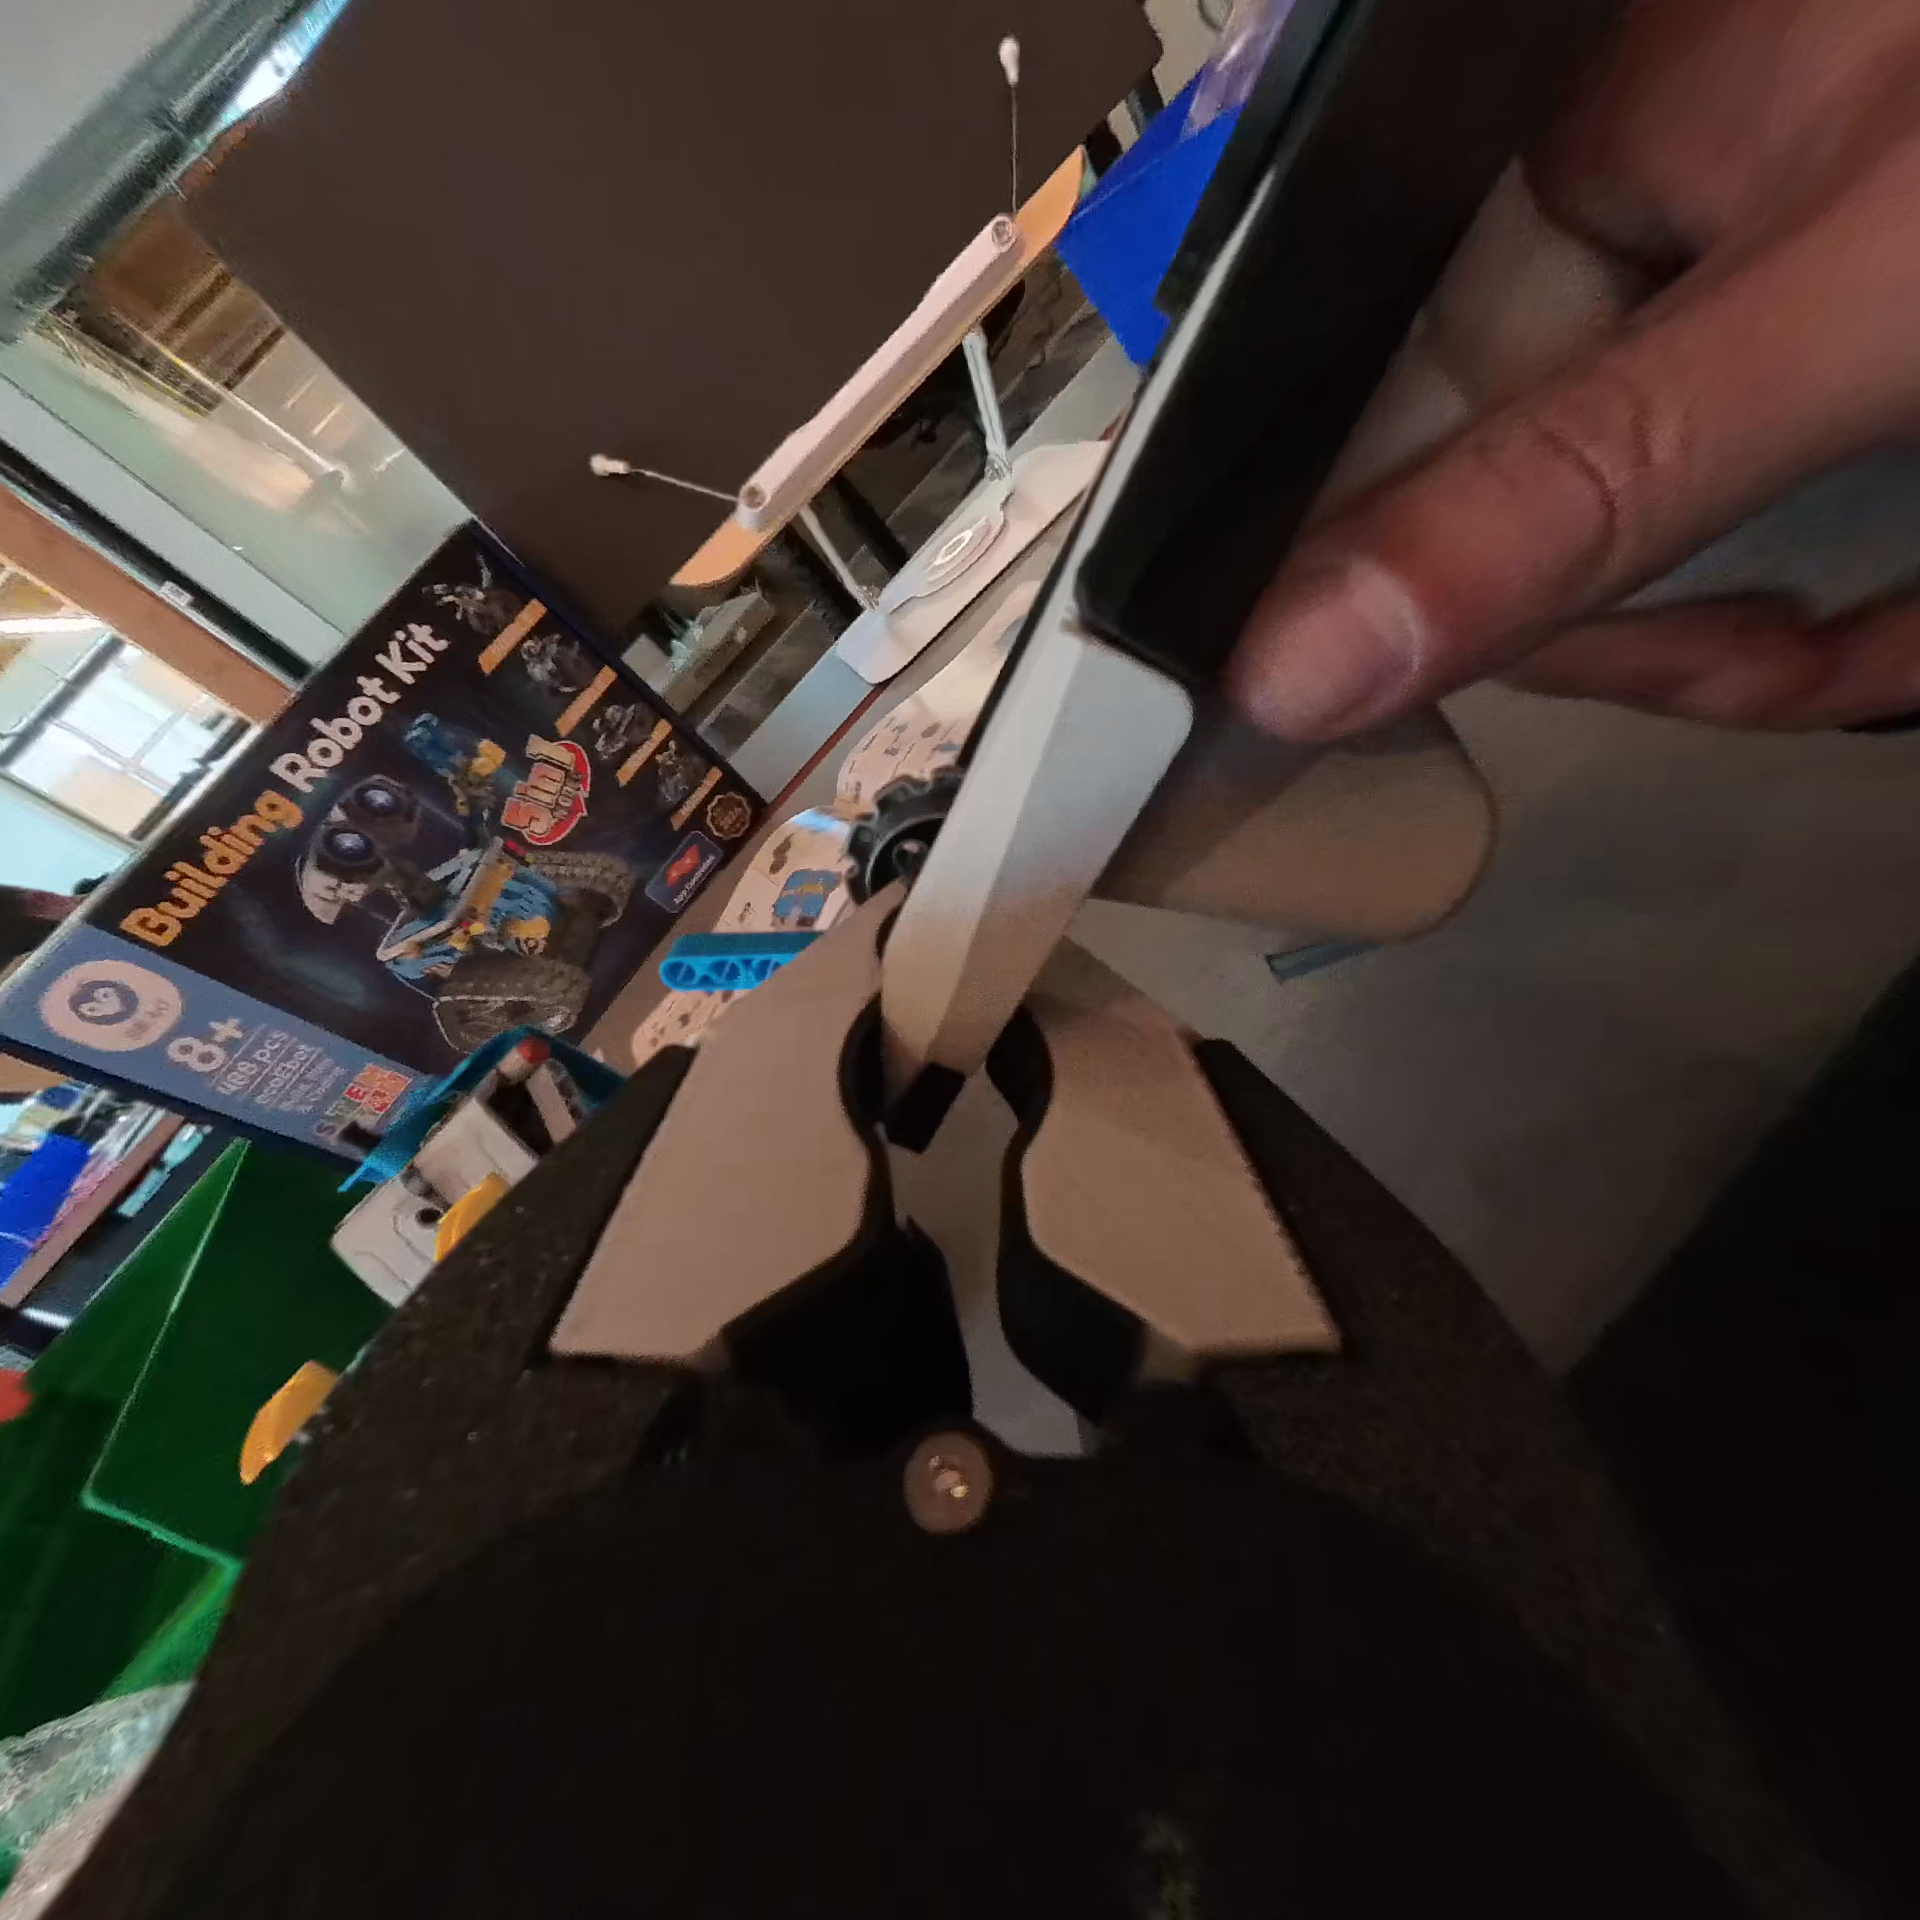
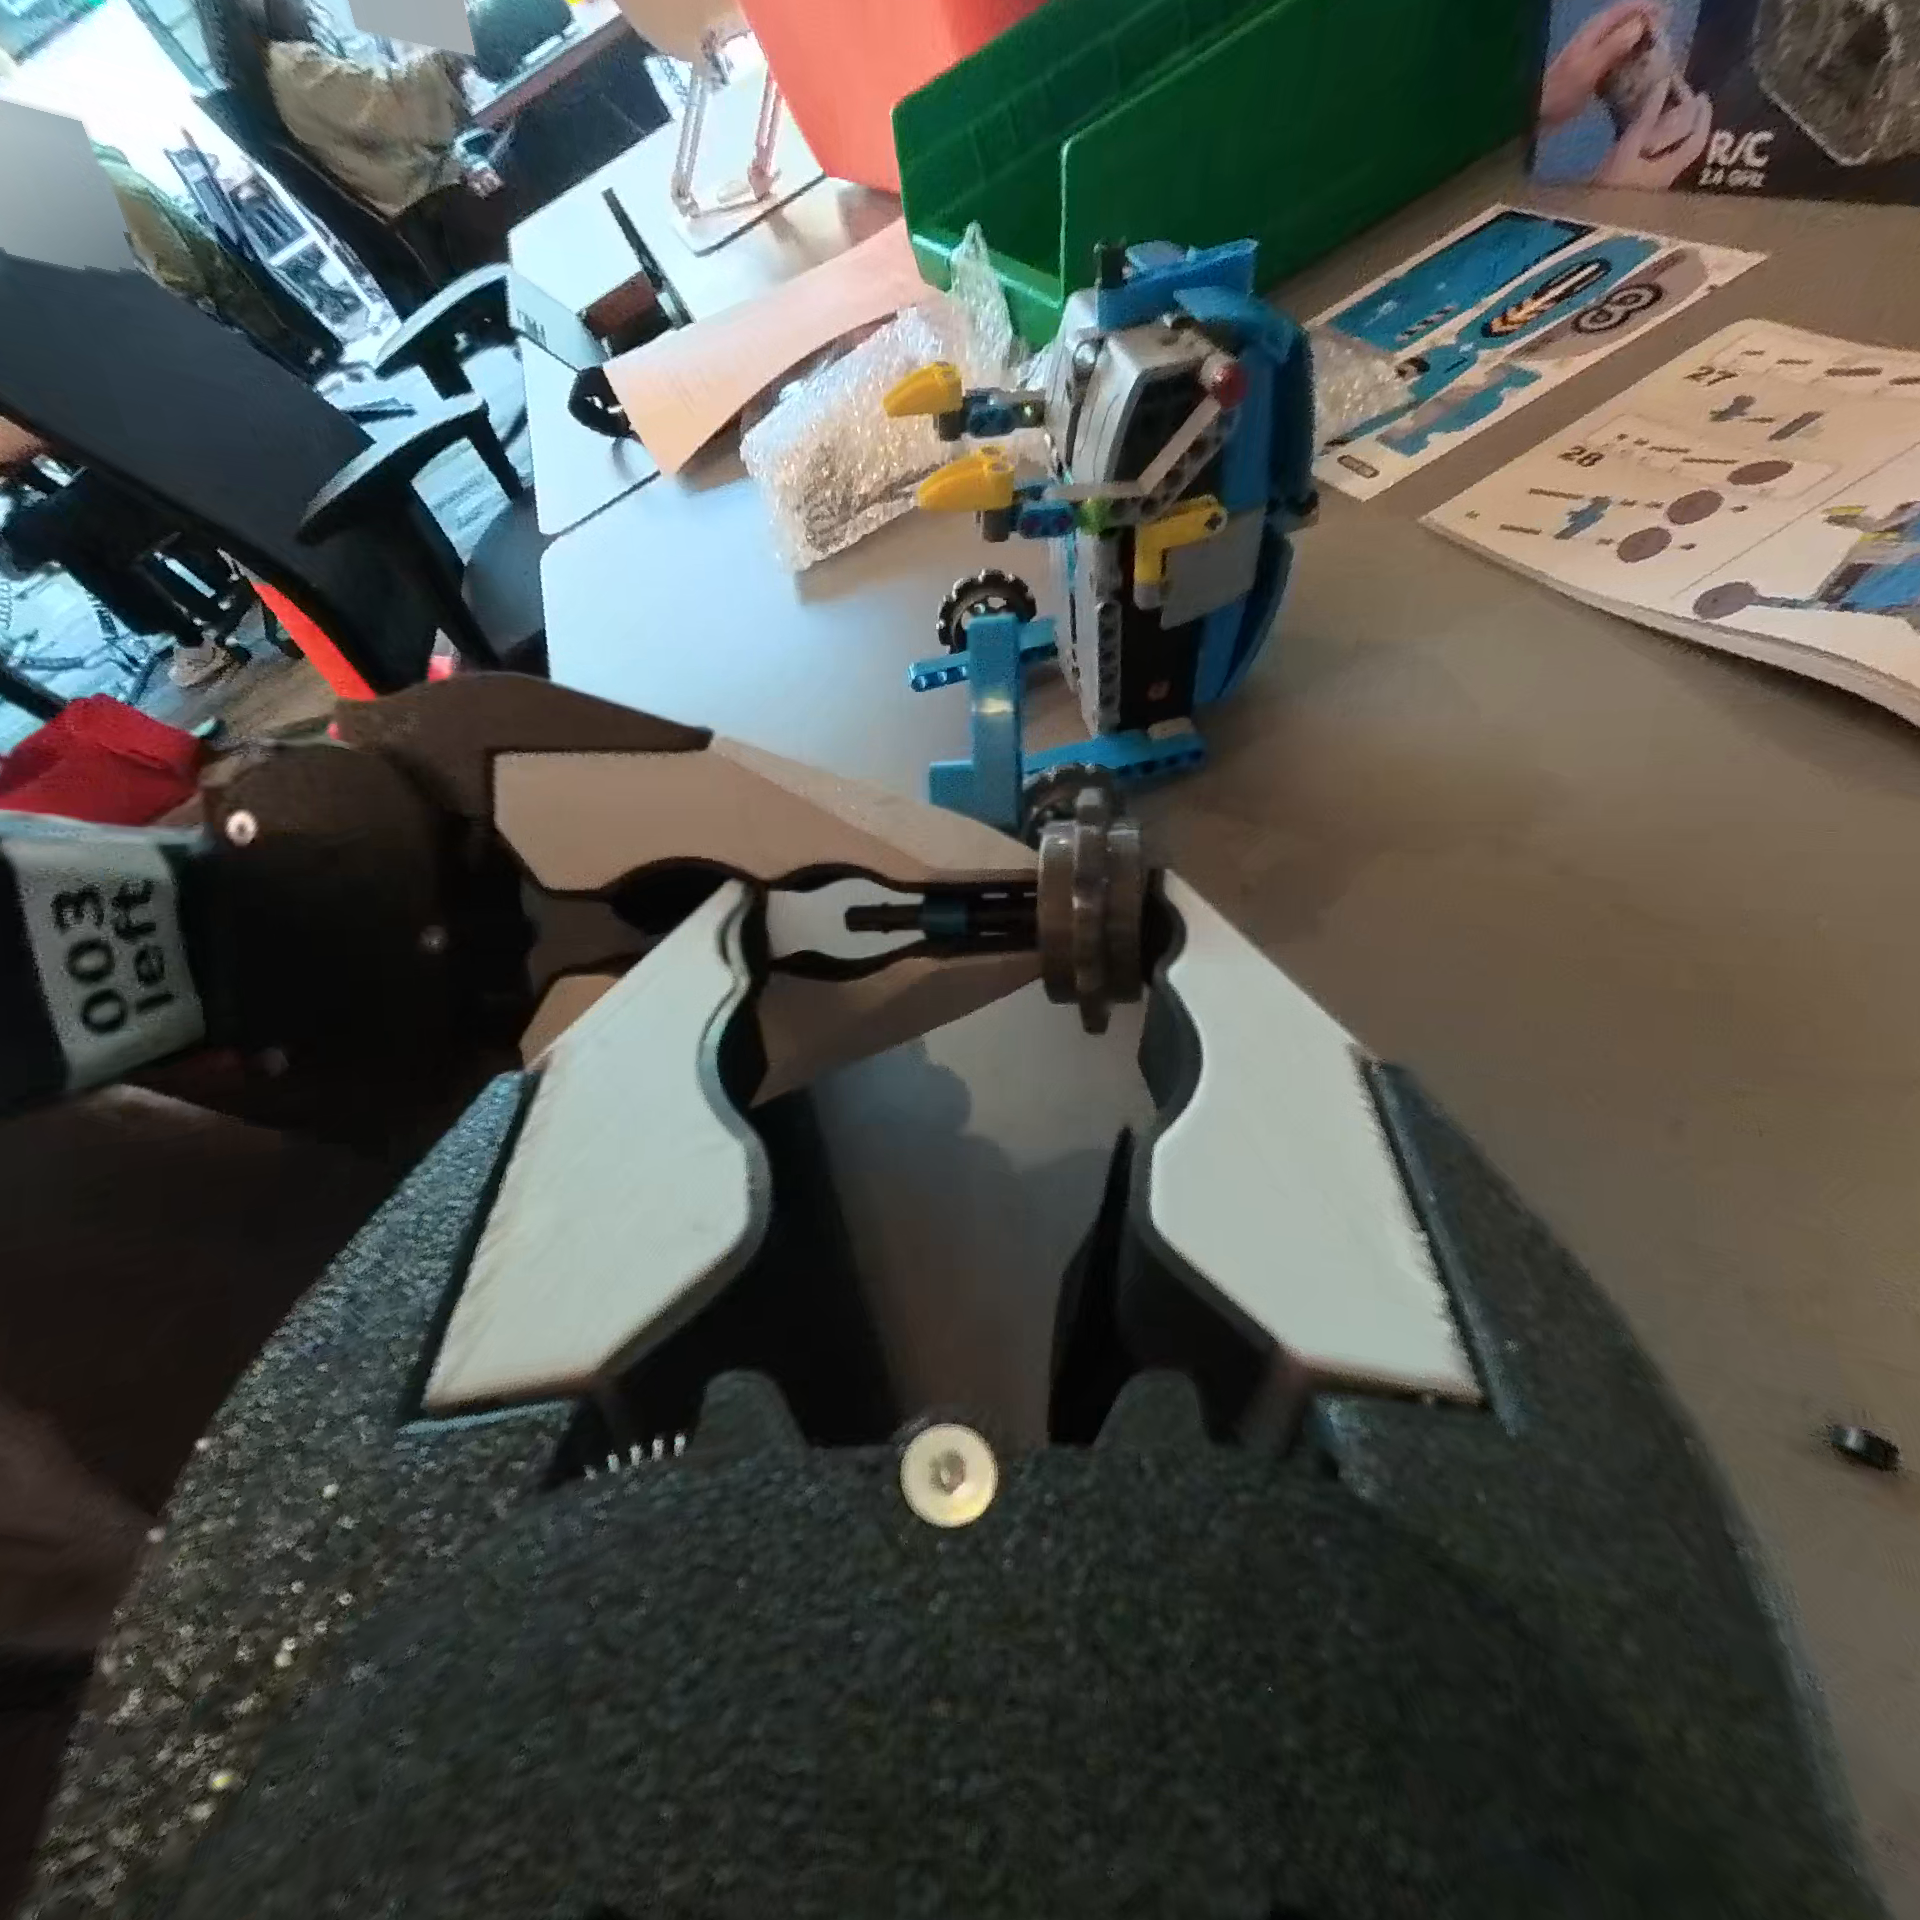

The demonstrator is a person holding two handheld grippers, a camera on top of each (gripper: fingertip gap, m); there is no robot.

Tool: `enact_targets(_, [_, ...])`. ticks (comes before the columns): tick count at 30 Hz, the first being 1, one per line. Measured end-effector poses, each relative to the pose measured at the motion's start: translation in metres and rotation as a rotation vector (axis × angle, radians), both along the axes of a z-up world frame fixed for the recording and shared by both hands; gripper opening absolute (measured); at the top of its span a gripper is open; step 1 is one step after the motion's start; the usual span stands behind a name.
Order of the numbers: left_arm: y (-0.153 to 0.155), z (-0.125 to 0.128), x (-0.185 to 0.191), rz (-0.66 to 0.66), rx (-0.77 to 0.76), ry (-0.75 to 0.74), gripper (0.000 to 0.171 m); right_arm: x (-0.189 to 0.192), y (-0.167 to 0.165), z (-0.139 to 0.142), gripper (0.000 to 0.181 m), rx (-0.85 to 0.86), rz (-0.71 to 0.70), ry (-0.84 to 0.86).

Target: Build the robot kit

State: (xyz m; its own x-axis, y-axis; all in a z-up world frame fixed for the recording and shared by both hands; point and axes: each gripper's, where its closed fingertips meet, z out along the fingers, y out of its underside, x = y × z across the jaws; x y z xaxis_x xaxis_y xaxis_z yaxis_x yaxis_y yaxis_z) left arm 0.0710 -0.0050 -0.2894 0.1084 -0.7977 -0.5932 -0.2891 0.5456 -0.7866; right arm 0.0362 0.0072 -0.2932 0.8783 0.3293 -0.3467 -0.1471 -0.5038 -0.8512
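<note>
In the right wrist view my left gripper (image 2: 997,920) comes in from the left, shut on a thin black and teal axle (image 2: 935,920). A grey gear wheel (image 2: 1086,935) sits on the end of the axle. My right gripper (image 2: 951,904) is open, its jaws wide apart around the axle and gear; the gear is against its right fingertip (image 2: 1179,935). In the left wrist view my left gripper (image 1: 935,1029) is shut on a small black piece. The right gripper's white finger (image 1: 997,831) crosses just in front, held by a hand (image 1: 1558,468). A dark gear (image 1: 899,831) shows behind.
A blue and grey brick robot model (image 2: 1164,499) stands on the grey table (image 2: 1455,1039) just beyond the grippers. Behind it are a green bin (image 2: 1195,135), a bubble-wrap bag (image 2: 852,457), a sticker sheet (image 2: 1507,312), an open instruction booklet (image 2: 1714,499) and a kit box (image 1: 416,810). My left and right fingertips are right by each other.
</note>
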Motion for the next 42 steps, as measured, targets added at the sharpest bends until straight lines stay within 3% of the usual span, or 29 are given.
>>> enact_targets(13, [-0.006, -0.004, 0.002, -0.004, 0.080, 0.026, 0.006, 0.003, -0.008, -0.003, 0.068, 0.012, 0.063, -0.016])
enact_targets(18, [-0.006, -0.002, 0.001, -0.002, 0.085, 0.015, 0.006, 0.011, -0.011, 0.002, 0.053, 0.015, 0.065, 0.033])
enact_targets(24, [-0.008, -0.005, 0.002, 0.004, 0.112, 0.031, 0.006, 0.010, -0.011, -0.002, 0.053, -0.002, 0.036, -0.132])
enact_targets(42, [-0.011, -0.002, 0.000, 0.005, 0.144, 0.015, 0.006, 0.010, -0.016, 0.000, 0.047, 0.016, 0.083, -0.131])
